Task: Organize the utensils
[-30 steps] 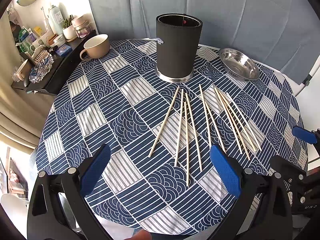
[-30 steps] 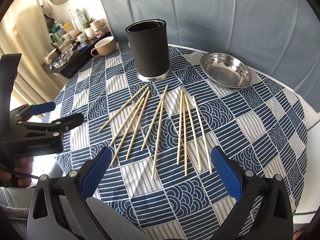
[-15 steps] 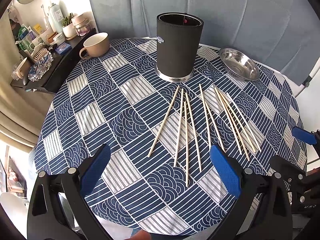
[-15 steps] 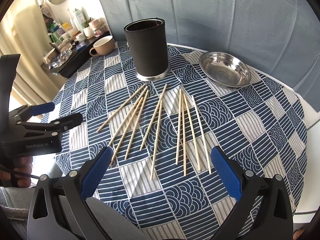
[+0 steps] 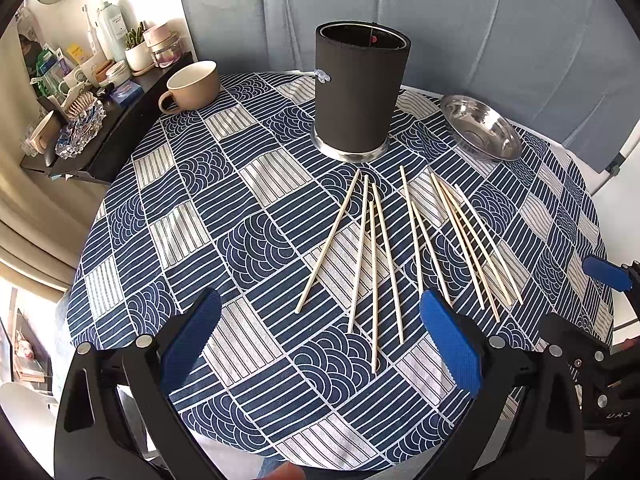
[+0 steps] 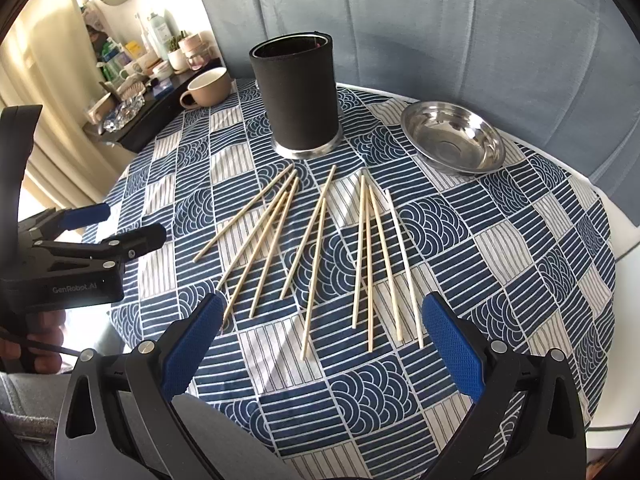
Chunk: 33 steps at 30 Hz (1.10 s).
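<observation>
Several pale wooden chopsticks [image 5: 384, 248] lie fanned out flat on the blue patterned tablecloth [image 5: 192, 216], in front of a tall black cylindrical holder [image 5: 360, 92]. They also show in the right wrist view [image 6: 316, 256], below the holder [image 6: 298, 100]. My left gripper [image 5: 320, 344] is open and empty, hovering over the near table edge. My right gripper [image 6: 320, 344] is open and empty, just short of the chopsticks' near ends. The left gripper also shows at the left of the right wrist view [image 6: 120, 228].
A steel bowl [image 5: 480, 132] sits at the back right of the round table. A beige mug [image 5: 192, 86] stands at the back left. A dark shelf [image 5: 100, 120] crowded with bottles and jars stands left of the table. A grey-blue curtain hangs behind.
Both grippers have drifted slightly; the right one has edged a little closer to the chopsticks. Nothing on the table has moved.
</observation>
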Motion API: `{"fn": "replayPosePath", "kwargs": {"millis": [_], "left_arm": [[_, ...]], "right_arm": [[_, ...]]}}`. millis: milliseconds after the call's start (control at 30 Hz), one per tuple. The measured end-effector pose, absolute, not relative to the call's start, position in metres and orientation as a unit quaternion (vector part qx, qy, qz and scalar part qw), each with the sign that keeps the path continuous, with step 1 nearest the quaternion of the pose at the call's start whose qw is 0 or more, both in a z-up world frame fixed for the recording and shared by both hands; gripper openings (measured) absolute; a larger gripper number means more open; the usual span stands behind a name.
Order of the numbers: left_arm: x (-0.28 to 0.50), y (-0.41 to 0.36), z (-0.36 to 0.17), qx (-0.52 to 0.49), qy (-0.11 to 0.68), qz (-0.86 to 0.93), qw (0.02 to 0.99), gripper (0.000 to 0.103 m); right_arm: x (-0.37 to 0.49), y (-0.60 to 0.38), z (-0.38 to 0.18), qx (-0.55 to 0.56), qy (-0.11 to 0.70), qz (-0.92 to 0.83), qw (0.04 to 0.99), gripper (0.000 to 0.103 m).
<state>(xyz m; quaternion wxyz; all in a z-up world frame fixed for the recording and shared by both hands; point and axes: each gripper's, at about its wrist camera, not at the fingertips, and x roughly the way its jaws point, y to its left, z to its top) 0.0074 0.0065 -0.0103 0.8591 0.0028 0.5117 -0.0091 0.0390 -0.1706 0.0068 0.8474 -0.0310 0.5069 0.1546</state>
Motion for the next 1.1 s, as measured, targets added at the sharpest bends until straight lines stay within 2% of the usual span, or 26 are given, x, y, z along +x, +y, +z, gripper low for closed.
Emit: {"fn": "replayPosePath", "kwargs": {"millis": [1100], "left_arm": [[0.029, 0.003, -0.024, 0.009, 0.537, -0.009, 0.843, 0.097]], "right_arm": [[0.063, -0.176, -0.011, -0.013, 0.535, 0.160, 0.829, 0.095]]}}
